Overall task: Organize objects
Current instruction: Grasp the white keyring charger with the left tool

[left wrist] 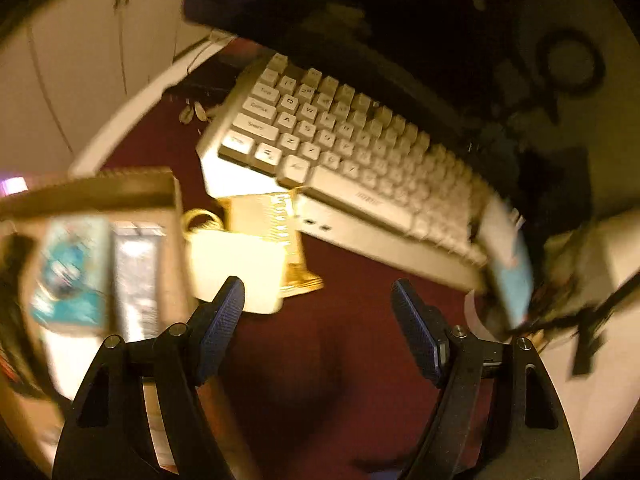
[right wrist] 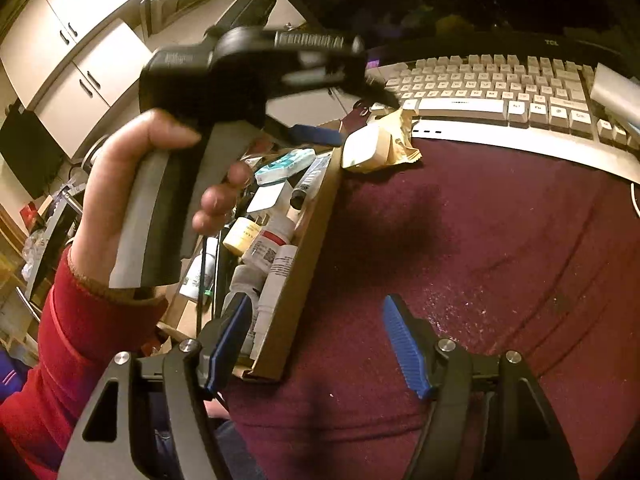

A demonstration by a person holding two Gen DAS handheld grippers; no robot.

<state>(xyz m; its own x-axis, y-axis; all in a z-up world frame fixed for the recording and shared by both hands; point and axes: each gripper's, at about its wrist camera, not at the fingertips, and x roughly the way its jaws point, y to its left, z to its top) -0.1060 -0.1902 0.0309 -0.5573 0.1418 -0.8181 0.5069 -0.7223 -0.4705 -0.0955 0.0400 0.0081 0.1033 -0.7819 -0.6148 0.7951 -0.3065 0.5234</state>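
My left gripper (left wrist: 318, 292) is open and empty above the maroon cloth (left wrist: 328, 360); the right wrist view shows it held high in a hand, blurred. Just ahead of its left finger lie a small white box (left wrist: 236, 268) and a tan wrapper (left wrist: 276, 216); both also show in the right wrist view, the white box (right wrist: 362, 148) and the wrapper (right wrist: 400, 140). A cardboard box (right wrist: 308, 256) full of bottles, tubes and packets sits at the left; it also shows in the left wrist view (left wrist: 132, 196). My right gripper (right wrist: 316, 312) is open and empty over the cloth beside that box.
A white keyboard (right wrist: 500, 88) lies at the back of the cloth, also in the left wrist view (left wrist: 340, 140). A dark monitor (left wrist: 360, 8) stands behind it. White cabinets (right wrist: 68, 44) are at the left. A light blue object (left wrist: 512, 264) sits at the keyboard's right end.
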